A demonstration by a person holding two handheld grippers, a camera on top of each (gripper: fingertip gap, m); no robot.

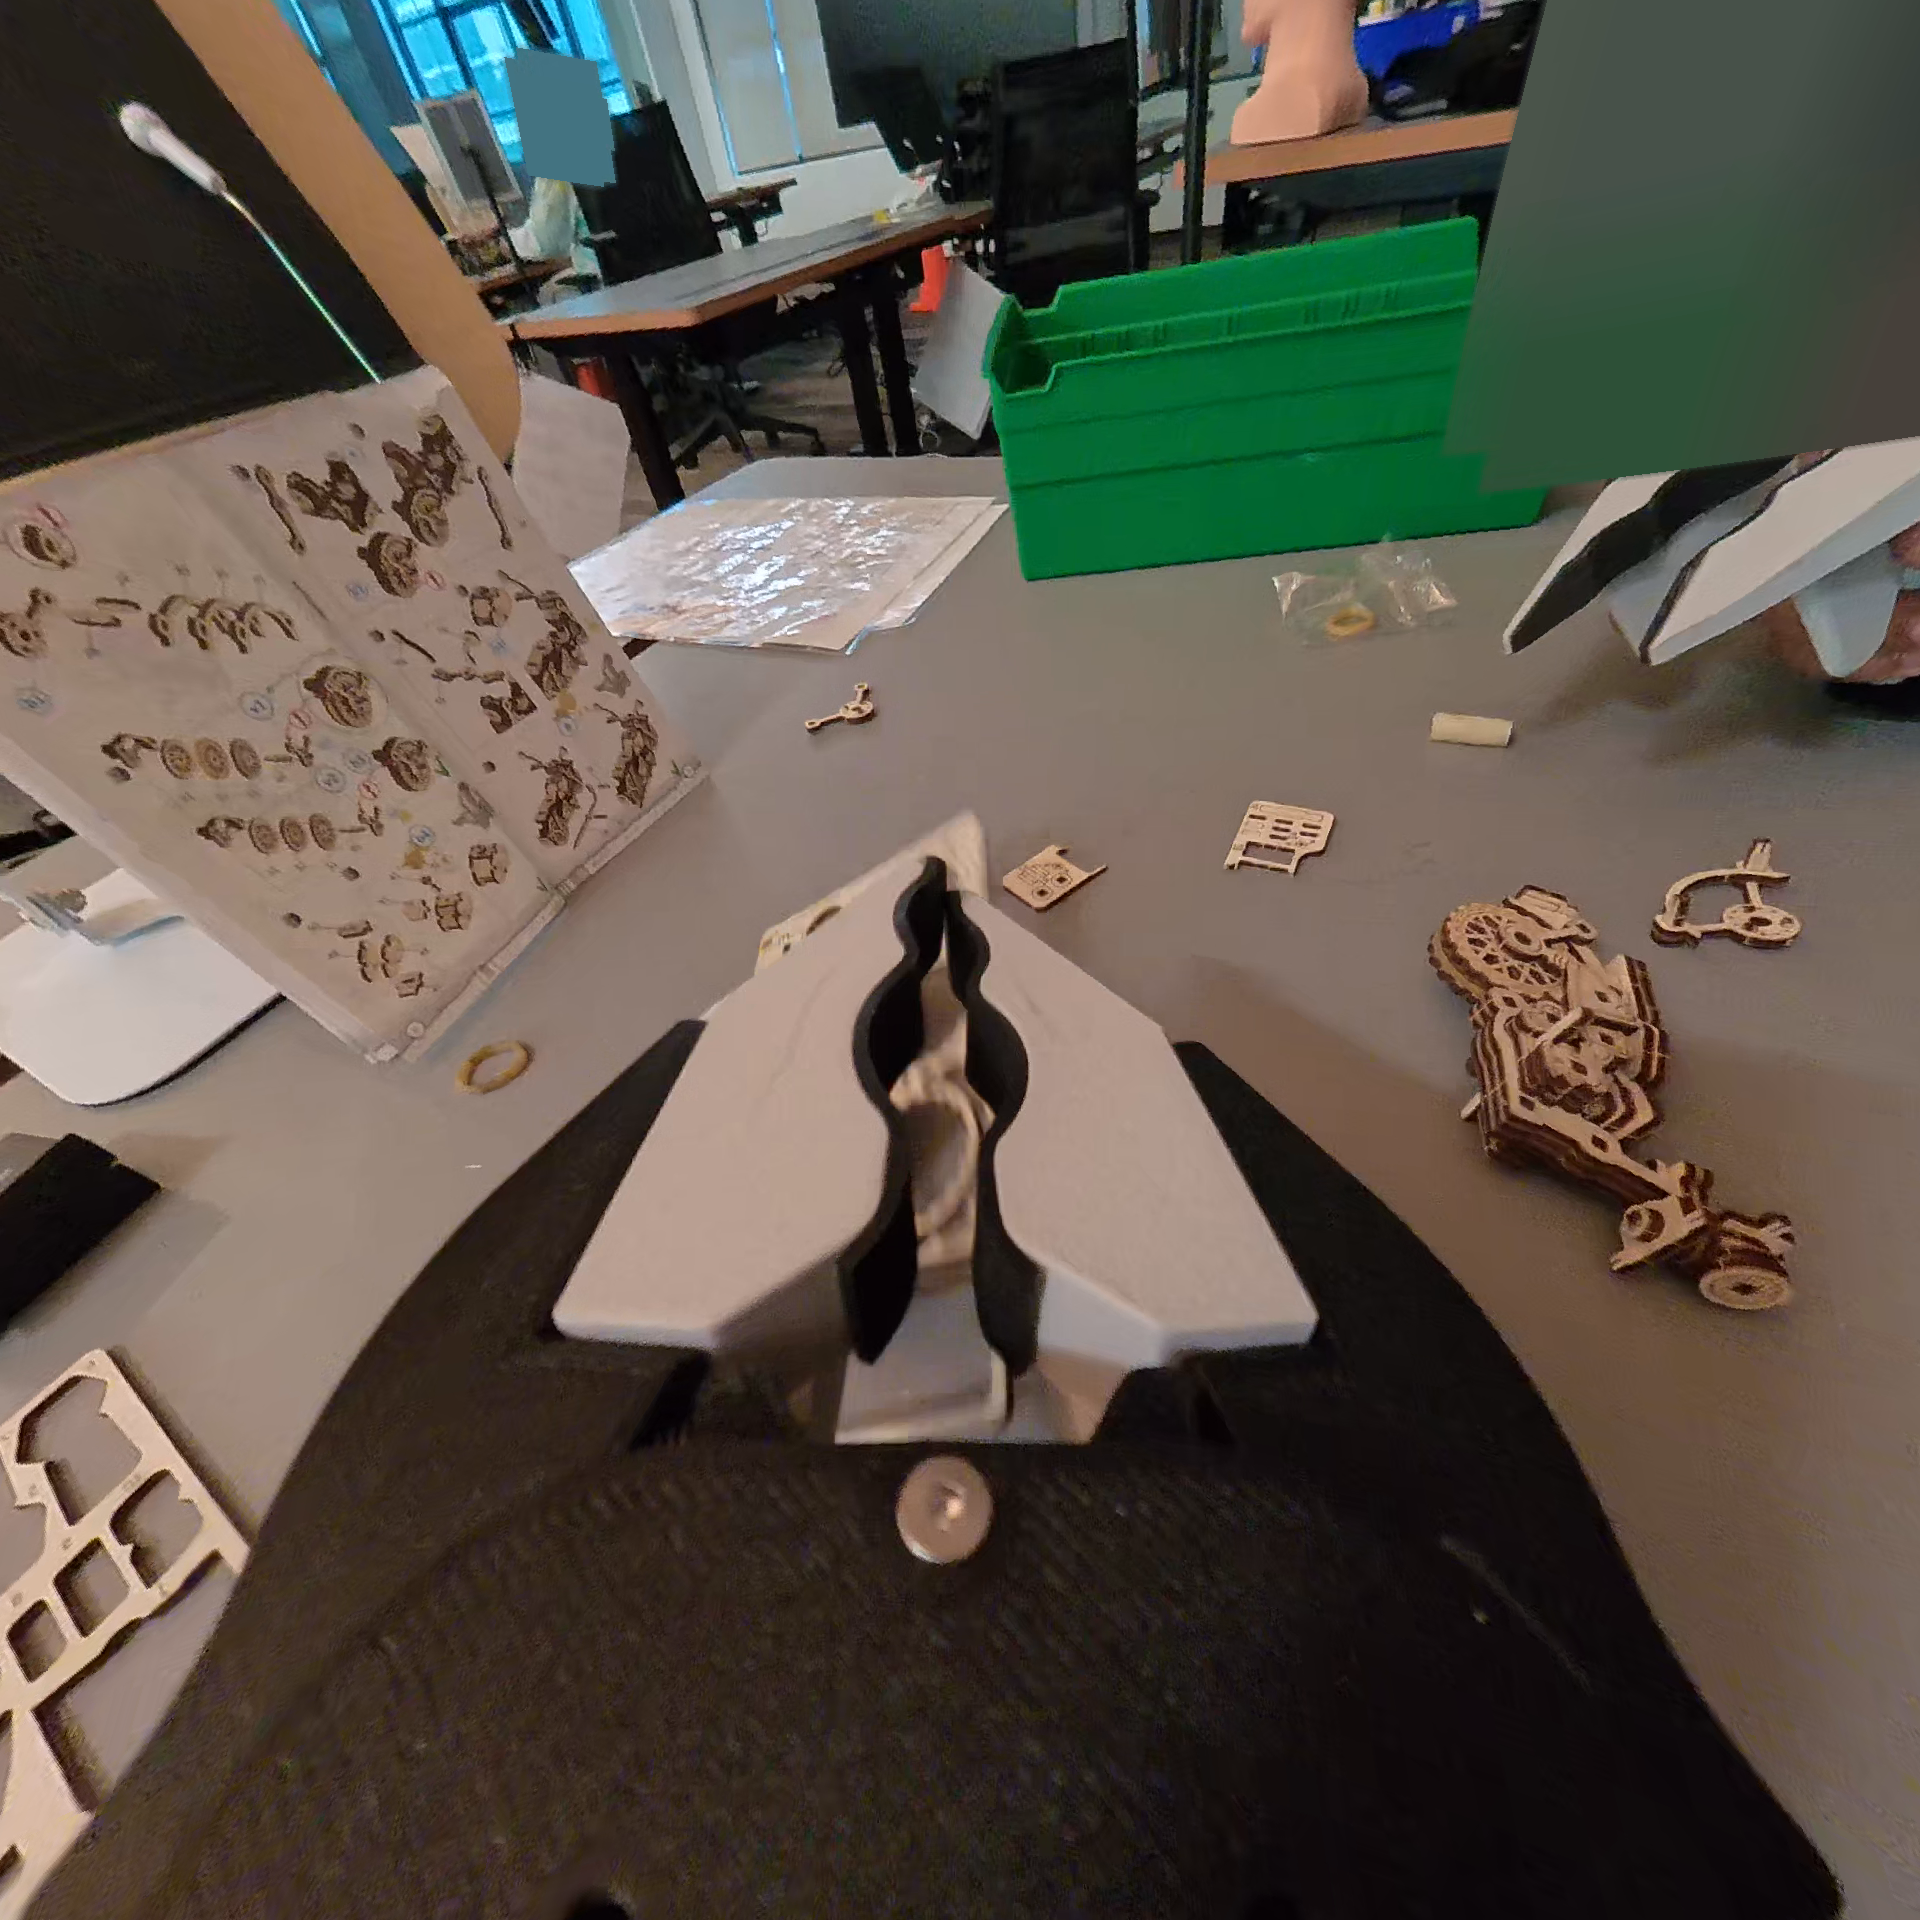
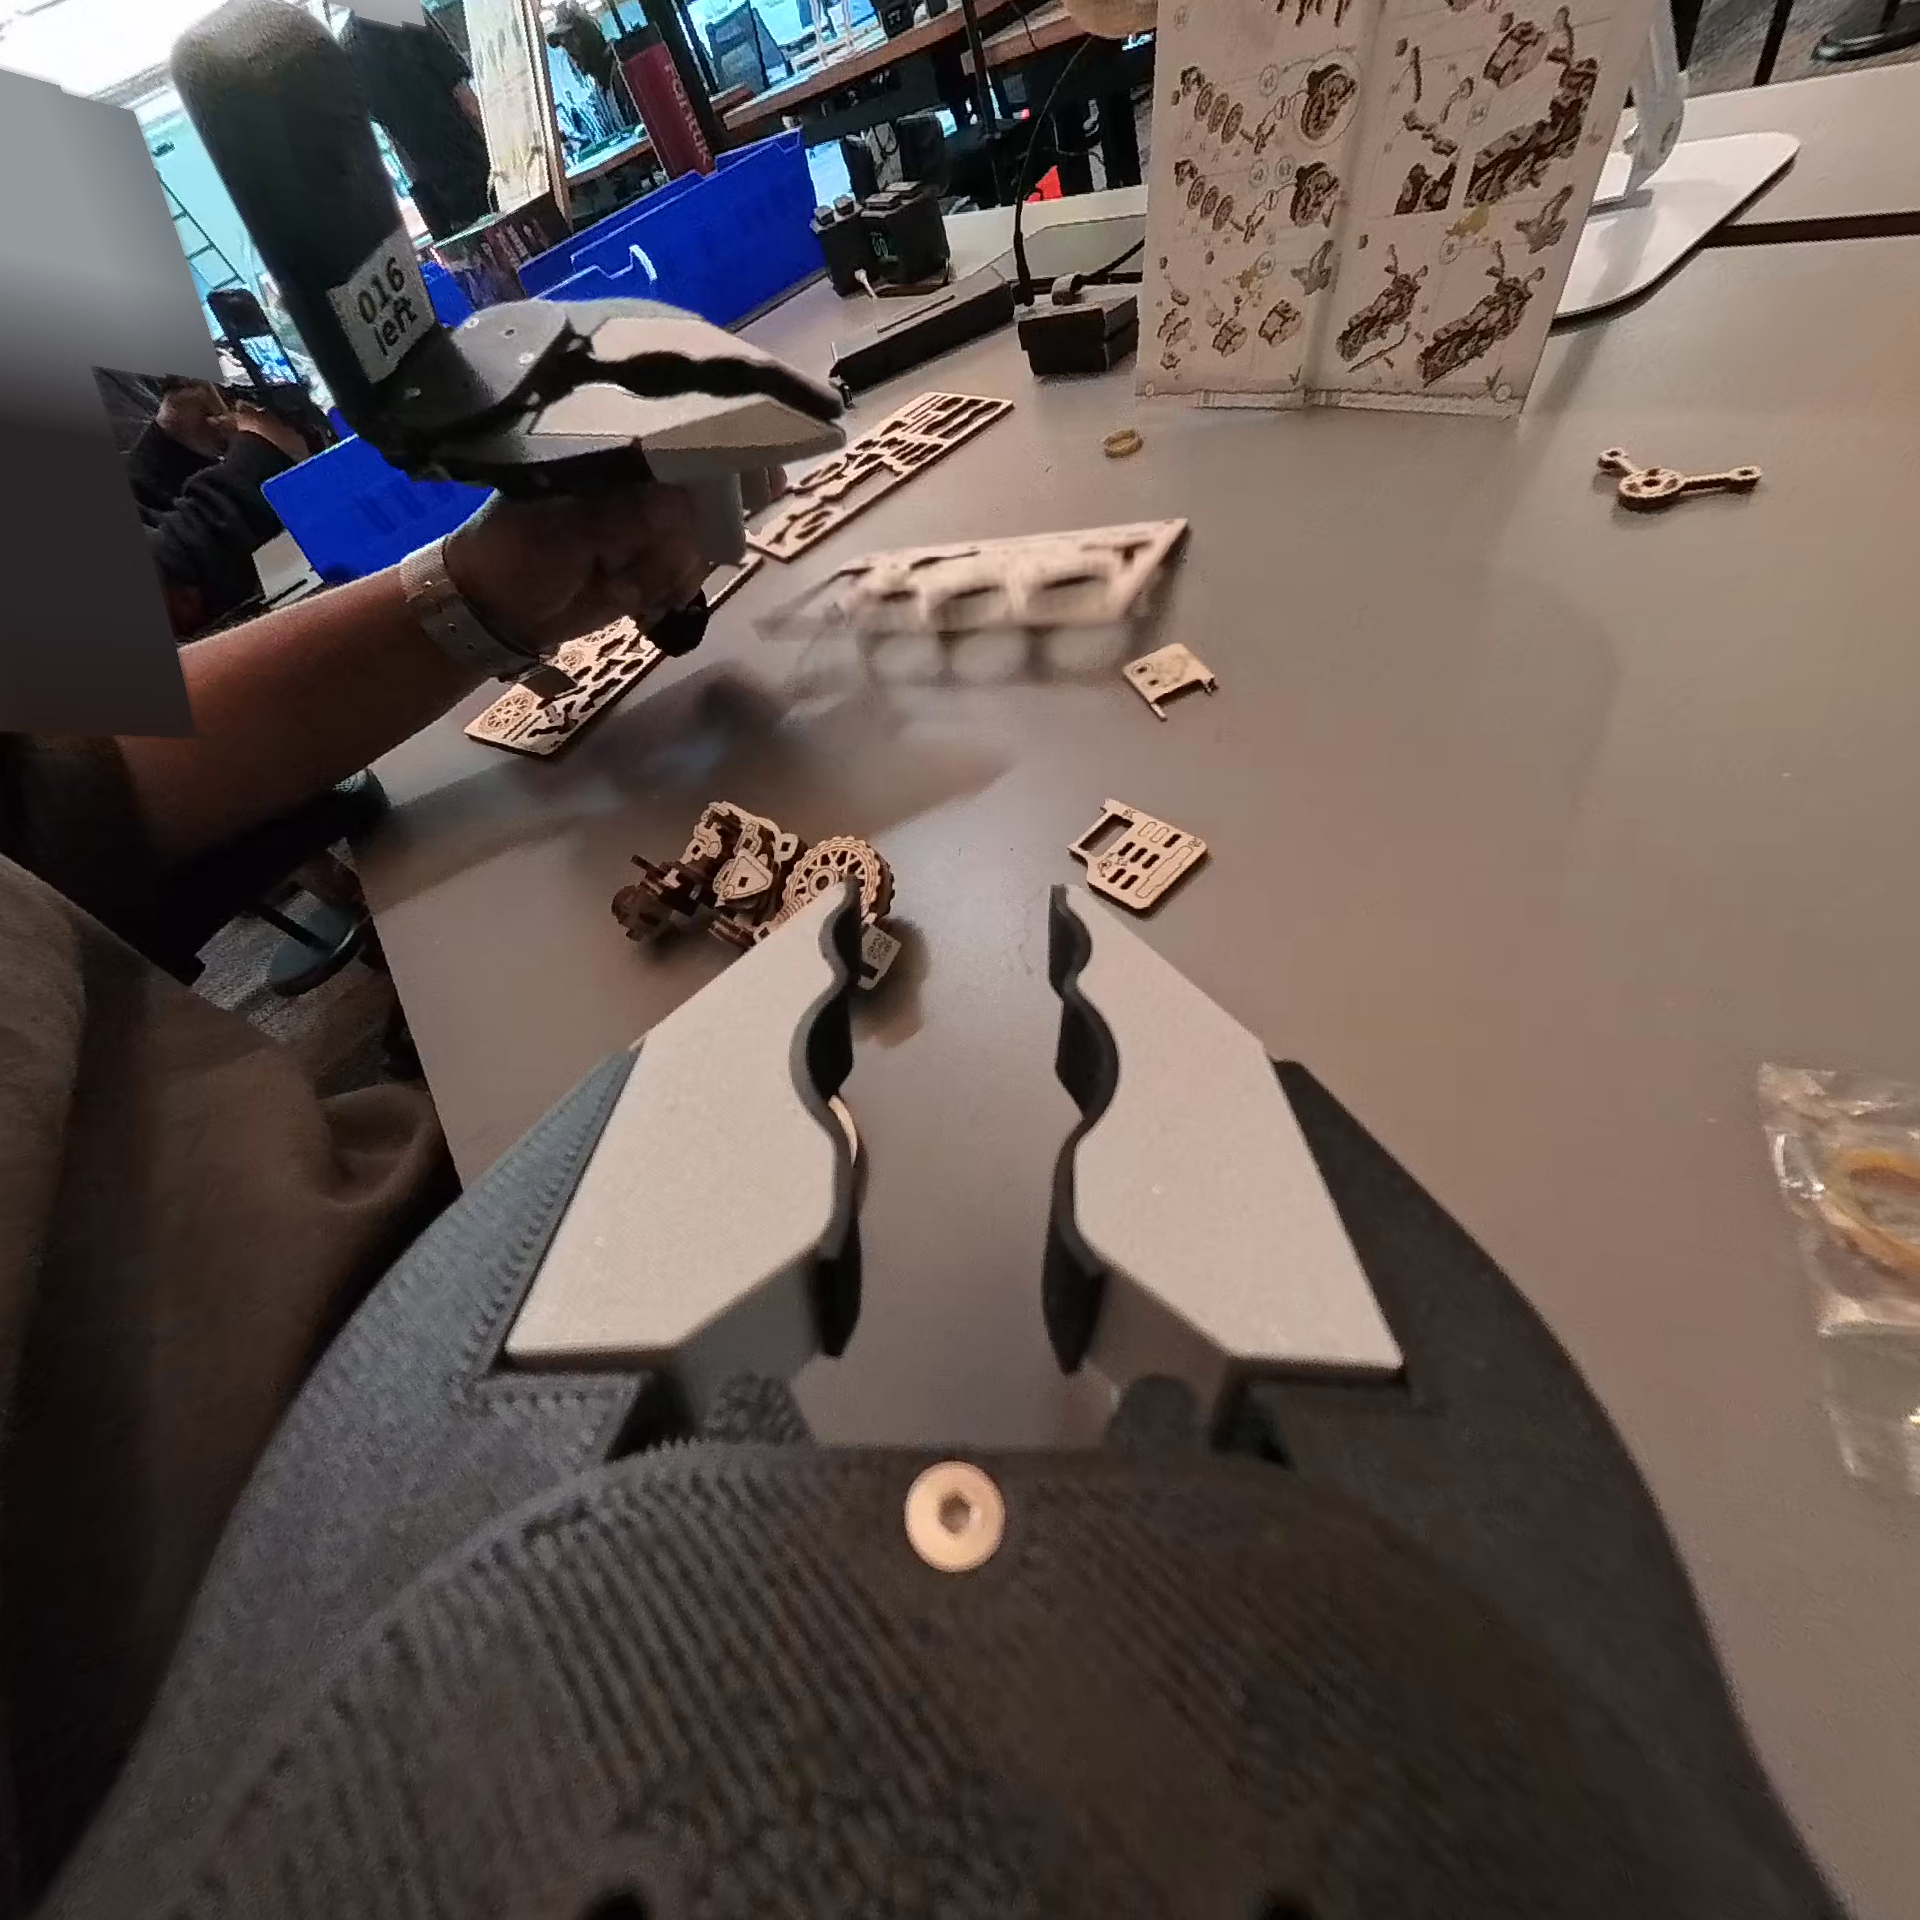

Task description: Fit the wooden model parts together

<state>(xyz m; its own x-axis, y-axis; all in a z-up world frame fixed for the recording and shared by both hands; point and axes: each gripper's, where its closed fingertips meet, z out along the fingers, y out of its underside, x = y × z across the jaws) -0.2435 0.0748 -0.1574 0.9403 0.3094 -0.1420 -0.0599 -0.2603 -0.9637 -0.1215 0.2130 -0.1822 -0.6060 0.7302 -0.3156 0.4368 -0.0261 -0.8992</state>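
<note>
The partly built wooden motorbike model [image 1: 1558, 1060] lies on the grey table [image 1: 1143, 727]. In the right wrist view the model [image 2: 748, 883] sits just beyond my left fingertip [image 2: 836, 914], which hides part of it. My right gripper [image 2: 951, 904] is open and empty, low over the table; it also shows in the left wrist view [image 1: 1590, 644]. My left gripper [image 1: 940, 883] is shut, with nothing between its tips, and is raised above the table [image 2: 821, 416]. A pale wooden part sheet [image 2: 997, 582] under it looks blurred.
Loose parts lie around: a small square piece [image 1: 1051, 876], a slotted plate [image 1: 1280, 834], a key-shaped piece [image 1: 844, 710] and a curved frame piece [image 1: 1730, 909]. An instruction booklet [image 1: 312, 707] stands at the left, a green bin [image 1: 1247, 416] at the back, and a plastic bag [image 2: 1860, 1195] nearby. About 20 centimetres separates my left fingertips from my right. My right gripper's tips are some 8 centimetres from the slotted plate [image 1: 1280, 834]. Seen from the right wrist view [image 2: 1131, 855] as well.
</note>
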